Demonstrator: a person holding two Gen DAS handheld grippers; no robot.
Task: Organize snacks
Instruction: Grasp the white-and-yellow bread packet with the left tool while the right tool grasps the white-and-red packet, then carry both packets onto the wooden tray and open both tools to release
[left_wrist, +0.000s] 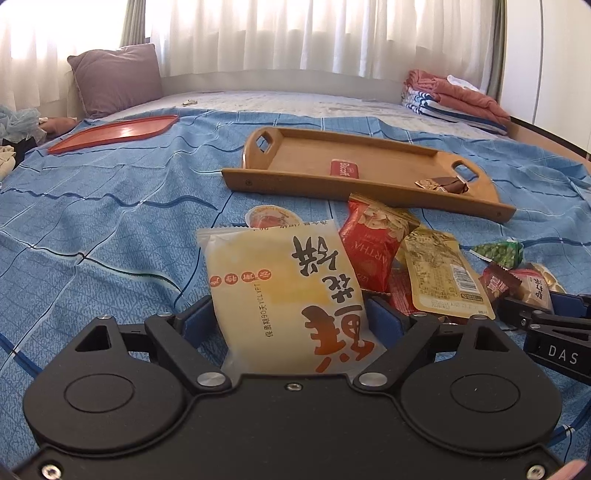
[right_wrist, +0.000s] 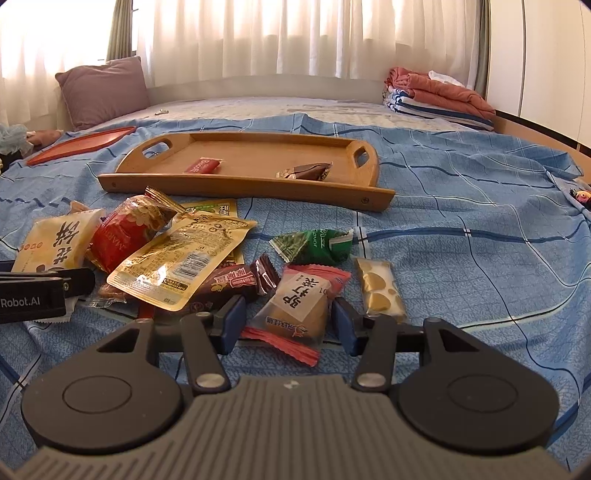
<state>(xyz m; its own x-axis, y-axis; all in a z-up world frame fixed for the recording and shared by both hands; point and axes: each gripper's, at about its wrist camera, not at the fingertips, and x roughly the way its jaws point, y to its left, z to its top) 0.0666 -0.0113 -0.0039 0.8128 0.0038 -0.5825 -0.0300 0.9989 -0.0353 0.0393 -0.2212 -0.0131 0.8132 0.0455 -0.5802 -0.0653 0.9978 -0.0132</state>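
Note:
My left gripper (left_wrist: 282, 319) has its jaws around a pale yellow cake packet (left_wrist: 284, 291), touching both sides; it also shows in the right wrist view (right_wrist: 55, 240). My right gripper (right_wrist: 290, 323) is open with its jaws either side of a pink-edged pastry packet (right_wrist: 299, 306) lying on the bed. A pile of snacks lies between: a red nut bag (right_wrist: 122, 232), a gold packet (right_wrist: 177, 262), a brown bar (right_wrist: 229, 284), a green pea bag (right_wrist: 317, 243), a clear biscuit pack (right_wrist: 378, 290). A wooden tray (right_wrist: 243, 184) beyond holds a red Biscoff pack (right_wrist: 201, 165) and a brown wrapper (right_wrist: 306, 171).
A red plastic tray (left_wrist: 114, 133) lies at the far left on the blue bedsheet (right_wrist: 461, 206). A purple pillow (left_wrist: 116, 79) and folded blankets (left_wrist: 454, 98) sit at the head of the bed, under white curtains.

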